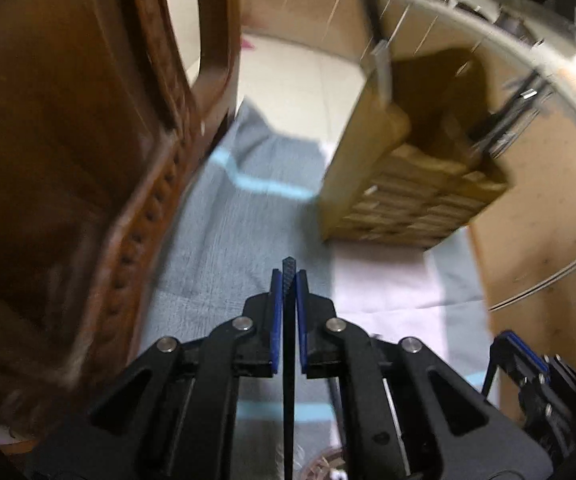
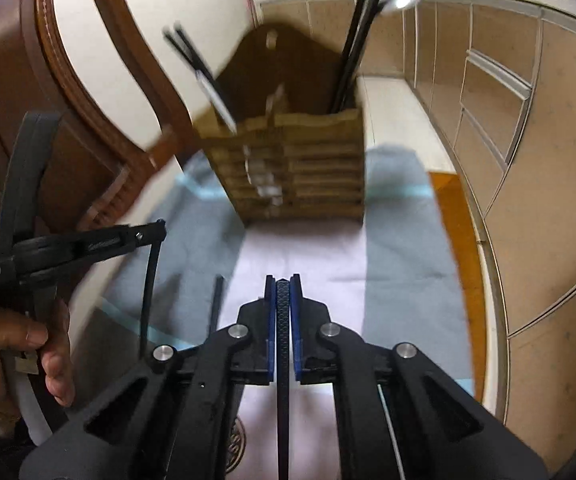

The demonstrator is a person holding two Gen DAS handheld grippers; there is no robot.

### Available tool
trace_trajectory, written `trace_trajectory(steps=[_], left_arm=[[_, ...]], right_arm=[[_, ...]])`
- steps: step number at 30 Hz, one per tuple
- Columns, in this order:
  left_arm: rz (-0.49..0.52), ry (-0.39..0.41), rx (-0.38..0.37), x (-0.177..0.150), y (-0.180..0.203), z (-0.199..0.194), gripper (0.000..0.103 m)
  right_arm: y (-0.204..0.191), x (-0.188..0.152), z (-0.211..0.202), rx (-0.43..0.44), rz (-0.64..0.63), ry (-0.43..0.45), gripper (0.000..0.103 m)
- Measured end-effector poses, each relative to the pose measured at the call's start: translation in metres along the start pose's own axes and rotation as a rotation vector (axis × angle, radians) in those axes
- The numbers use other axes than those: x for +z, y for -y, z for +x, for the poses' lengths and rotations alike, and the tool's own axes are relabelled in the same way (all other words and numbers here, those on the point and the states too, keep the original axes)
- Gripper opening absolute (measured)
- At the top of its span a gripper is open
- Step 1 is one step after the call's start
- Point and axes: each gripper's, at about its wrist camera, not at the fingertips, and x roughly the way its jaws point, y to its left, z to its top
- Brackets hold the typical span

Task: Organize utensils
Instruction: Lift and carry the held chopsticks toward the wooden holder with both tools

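Pickup step in hand: left gripper (image 1: 289,276) and right gripper (image 2: 283,286) each clenched on a thin black chopstick (image 2: 282,360) above the grey cloth (image 2: 399,248), wooden utensil holder (image 2: 295,172) ahead with chopsticks standing inside; next, I judge, tips aimed into a compartment.

We log two fisheye views, each mounted just behind its own tongs and angled steeply down. Left wrist view: wooden holder (image 1: 403,184) ahead, to the upper right, fairly near. Right wrist view: same wooden holder (image 2: 291,168) ahead, centred, fairly near. Shared: the holder and the grey cloth (image 1: 224,248) (image 2: 399,240) beneath it.
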Motion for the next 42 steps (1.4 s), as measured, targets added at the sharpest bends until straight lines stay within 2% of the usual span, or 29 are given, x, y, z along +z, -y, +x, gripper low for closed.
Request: trace_trajectory(steps=[2,6,12,15,18,23,35,38,42], left_arm=[[0.015,0.042,-0.038,-0.004,0.008,-0.029,0.006],[0.06,0.157,-0.071,-0.015,0.03,-0.092,0.006],[0.149,0.324,-0.064,-0.029,0.061,-0.17,0.006],[0.188,0.385,-0.044,-0.035,0.07,-0.192,0.006],[0.22,0.414,-0.033,-0.043,0.077,-0.206,0.006],[0.245,0.41,-0.043,-0.054,0.086,-0.216,0.006],[0.254,0.423,-0.061,-0.056,0.082,-0.219,0.006],[0.244,0.433,-0.067,-0.054,0.074,-0.219,0.006],[0.216,0.452,-0.073,-0.045,0.058,-0.223,0.006]], right_arm=[[0.002,0.005,-0.027,0.042,0.009,0.06,0.007],[0.004,0.011,-0.071,0.055,0.01,0.148,0.007],[0.001,0.008,-0.136,0.046,-0.01,0.275,0.007],[-0.002,0.007,-0.161,0.025,-0.021,0.327,0.007],[-0.005,0.007,-0.18,0.002,-0.019,0.363,0.007],[-0.007,0.005,-0.207,-0.03,-0.022,0.409,0.007],[-0.007,0.0,-0.21,-0.064,-0.034,0.387,0.007],[-0.006,0.009,-0.212,-0.056,-0.022,0.385,0.007],[-0.011,0.039,-0.223,-0.052,-0.021,0.416,0.007]])
